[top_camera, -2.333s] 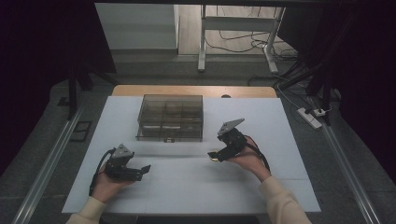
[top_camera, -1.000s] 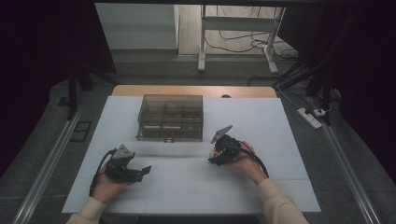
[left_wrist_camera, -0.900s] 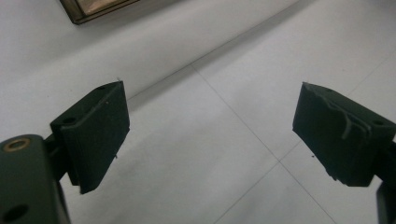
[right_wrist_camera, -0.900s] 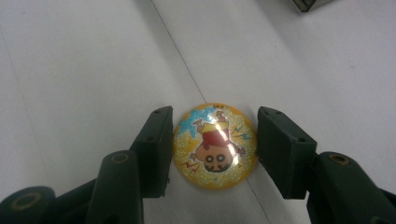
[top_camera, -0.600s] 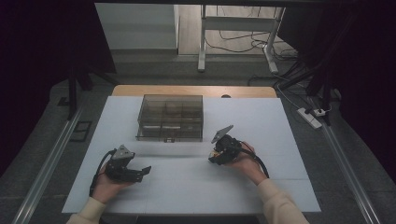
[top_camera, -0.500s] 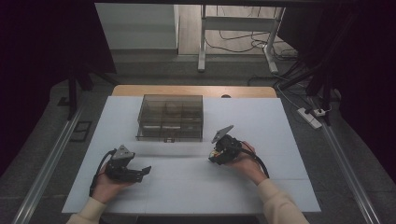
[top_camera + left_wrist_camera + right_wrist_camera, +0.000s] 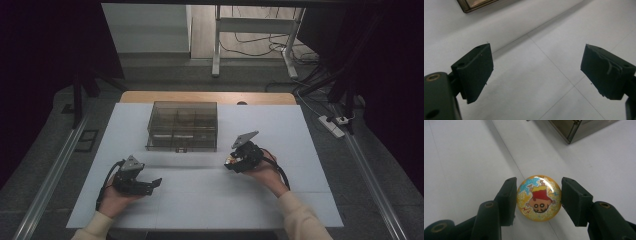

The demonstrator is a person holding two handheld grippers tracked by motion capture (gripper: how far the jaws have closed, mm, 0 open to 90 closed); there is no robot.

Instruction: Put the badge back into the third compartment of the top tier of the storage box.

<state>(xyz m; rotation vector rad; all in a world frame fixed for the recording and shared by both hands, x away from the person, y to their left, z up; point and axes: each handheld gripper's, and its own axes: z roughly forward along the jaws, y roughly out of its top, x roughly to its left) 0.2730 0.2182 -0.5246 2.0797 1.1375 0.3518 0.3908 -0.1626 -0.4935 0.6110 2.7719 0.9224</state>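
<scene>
The right gripper (image 7: 539, 198) is clenched on a round, glossy yellow badge (image 7: 539, 198), one black pad pressed to each side of its rim. The badge has a glittery golden face with a cartoon child in a red shirt, seen upside down along the jaws, with light blue patches and small red zigzag marks around the figure. It sits between the fingertips, low over the white table top (image 7: 461, 170). Beyond the jaws and off to their right lies a corner of a smoky transparent plastic compartment box (image 7: 574, 130). In the high view the badge (image 7: 229, 162) shows at the gripper's tip, just in front of that box (image 7: 183, 126). The left gripper (image 7: 536, 72) is released, jaws spread wide over bare table, nothing between them.
</scene>
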